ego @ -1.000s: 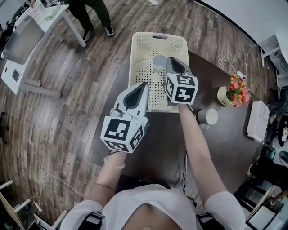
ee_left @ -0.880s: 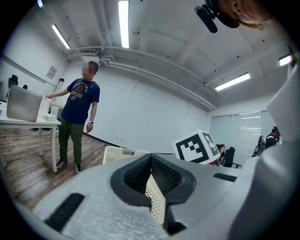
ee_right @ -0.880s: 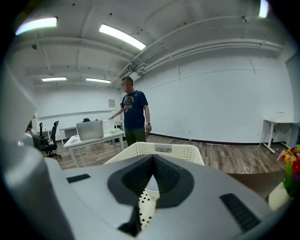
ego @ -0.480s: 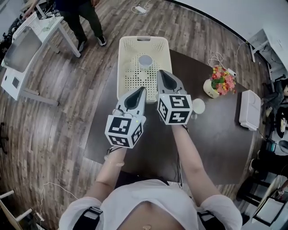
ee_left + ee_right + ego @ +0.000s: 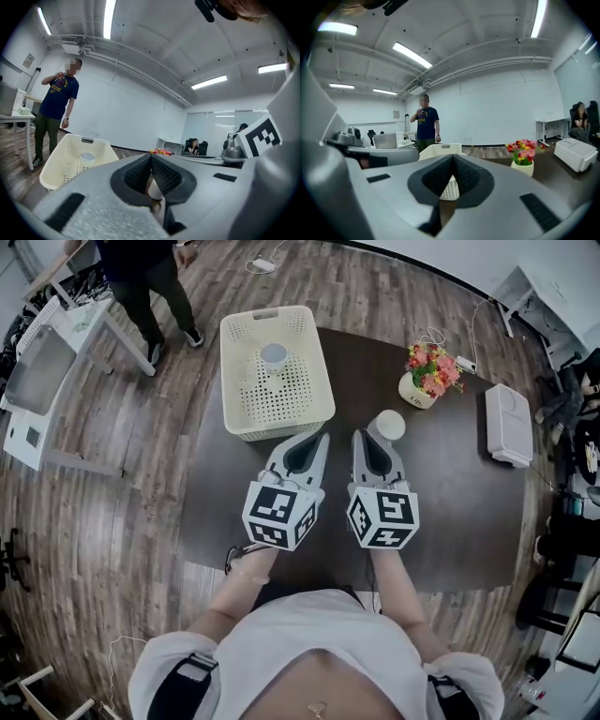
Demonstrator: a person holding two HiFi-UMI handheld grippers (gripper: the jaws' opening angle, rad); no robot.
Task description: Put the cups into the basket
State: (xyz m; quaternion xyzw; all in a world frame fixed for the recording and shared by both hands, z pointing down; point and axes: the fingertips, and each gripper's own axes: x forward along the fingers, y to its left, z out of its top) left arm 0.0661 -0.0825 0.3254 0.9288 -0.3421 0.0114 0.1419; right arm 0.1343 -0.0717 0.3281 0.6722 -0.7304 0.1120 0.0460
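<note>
A cream perforated basket (image 5: 246,399) stands at the far left end of the dark table, with one white cup (image 5: 274,356) upright inside it. A second white cup (image 5: 389,425) stands on the table just beyond my right gripper (image 5: 362,435). My left gripper (image 5: 322,435) hovers beside it, nearer the basket's front corner. Both sets of jaws are shut with nothing in them. In the left gripper view the basket (image 5: 62,165) and its cup (image 5: 87,160) lie ahead to the left. The right gripper view shows the basket (image 5: 440,150) straight ahead.
A pot of flowers (image 5: 427,381) stands at the table's far edge, and a white box (image 5: 507,425) lies at its right end. A person (image 5: 141,277) stands on the wooden floor beyond the basket, beside a white desk (image 5: 47,352).
Both grippers have drawn back from the basket towards me, still shut. The right one has left the space over the basket. The cup inside has stayed put.
</note>
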